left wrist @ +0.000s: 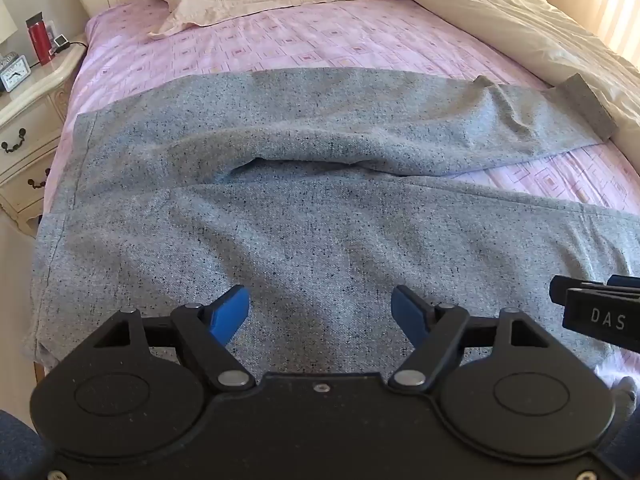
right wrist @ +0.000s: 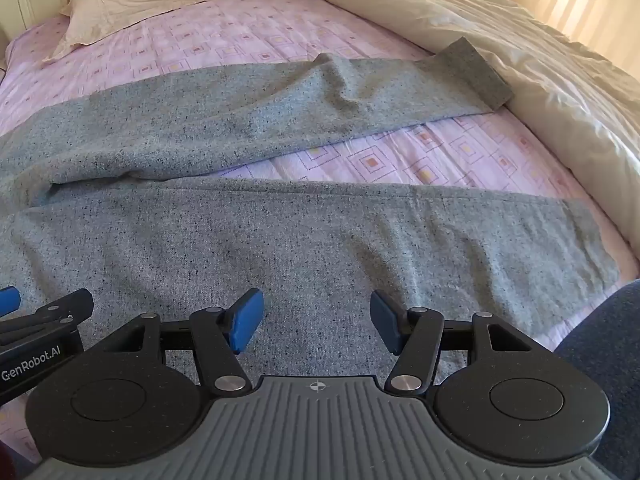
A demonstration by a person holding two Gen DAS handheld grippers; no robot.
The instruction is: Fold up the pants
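The grey speckled knit pants (left wrist: 304, 216) lie spread flat across the bed with the pink square-patterned sheet (left wrist: 280, 46), waistband toward the left and the two legs running to the right, with a wedge of sheet open between them. Both tongs hang just above the near leg, and both stand wide apart and hold nothing: the left tongs (left wrist: 320, 314) near the hip part, the right tongs (right wrist: 316, 320) further along the leg.

The step in hand seems to be the first fold, near leg over far leg. For a good fold, I think each tongs should pinch the near edge of the cloth, one by the waistband and one by the cuff, and lift together so the leg does not twist.

The left view alone shows the waistband edge and the white bedside cabinet (left wrist: 28, 128). The right view alone shows the near leg's cuff (right wrist: 588, 240).
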